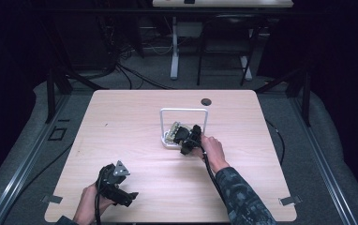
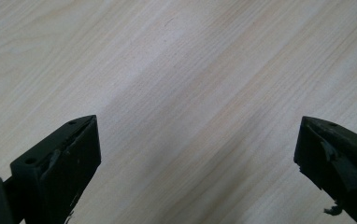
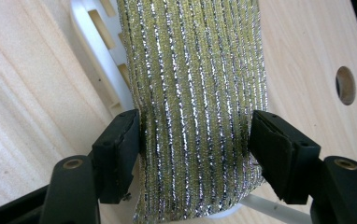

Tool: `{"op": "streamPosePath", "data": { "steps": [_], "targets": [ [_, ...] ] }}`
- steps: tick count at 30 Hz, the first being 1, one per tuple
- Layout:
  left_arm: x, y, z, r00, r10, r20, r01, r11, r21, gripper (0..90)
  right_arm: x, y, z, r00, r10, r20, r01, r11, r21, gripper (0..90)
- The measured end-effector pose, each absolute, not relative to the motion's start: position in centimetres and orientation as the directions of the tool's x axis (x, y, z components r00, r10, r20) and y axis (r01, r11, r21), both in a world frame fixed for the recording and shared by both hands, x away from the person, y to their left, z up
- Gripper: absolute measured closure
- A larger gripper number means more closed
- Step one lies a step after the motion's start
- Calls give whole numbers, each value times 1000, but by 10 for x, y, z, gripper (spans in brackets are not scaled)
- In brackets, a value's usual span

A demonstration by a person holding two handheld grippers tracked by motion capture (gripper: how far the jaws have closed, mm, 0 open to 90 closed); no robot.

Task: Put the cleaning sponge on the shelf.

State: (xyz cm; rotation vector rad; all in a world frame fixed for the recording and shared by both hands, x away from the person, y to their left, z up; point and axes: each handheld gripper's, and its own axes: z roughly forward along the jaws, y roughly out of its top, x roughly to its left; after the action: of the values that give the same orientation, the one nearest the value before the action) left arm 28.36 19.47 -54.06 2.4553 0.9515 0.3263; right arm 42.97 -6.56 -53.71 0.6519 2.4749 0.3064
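A yellow-green knitted cloth with silver stripes (image 3: 190,70) lies over a white slotted rack (image 3: 99,42). In the right gripper view my right gripper (image 3: 195,126) is shut on this cloth, with one black jaw pressed against each side. In the high view the cloth (image 1: 173,130) sits on the white rack (image 1: 167,142) under its wire arch (image 1: 184,110) at the table's middle, and the right gripper (image 1: 181,136) meets it from the right. My left gripper (image 1: 126,196) is held near the table's front left. Its jaws stand wide open (image 2: 197,135) over bare wood.
The light wooden table (image 1: 135,117) has a round cable hole (image 1: 206,101) at the back centre, also seen as a hole (image 3: 346,85). Black cables trail from both grippers. Behind the table are a dark floor, desk legs and cables.
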Motion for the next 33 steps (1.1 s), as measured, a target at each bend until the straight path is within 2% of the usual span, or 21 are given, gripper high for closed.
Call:
{"op": "streamPosePath", "data": {
  "steps": [4,10,17,33],
  "targets": [
    [284,195,-541,730,682,44,568,-641,517,7,429,-68,-534,-731,536,-423,395,837,378,331],
    [284,195,-540,728,684,40,569,-636,522,5,424,-73,-524,-741,565,-362,397,804,443,237],
    [283,195,-540,727,685,45,566,-635,526,4,410,-77,-509,-744,590,-314,397,768,503,177],
    [283,195,-539,733,679,42,560,-636,531,3,371,-101,-475,-748,610,-259,392,723,569,83]
  ]
}}
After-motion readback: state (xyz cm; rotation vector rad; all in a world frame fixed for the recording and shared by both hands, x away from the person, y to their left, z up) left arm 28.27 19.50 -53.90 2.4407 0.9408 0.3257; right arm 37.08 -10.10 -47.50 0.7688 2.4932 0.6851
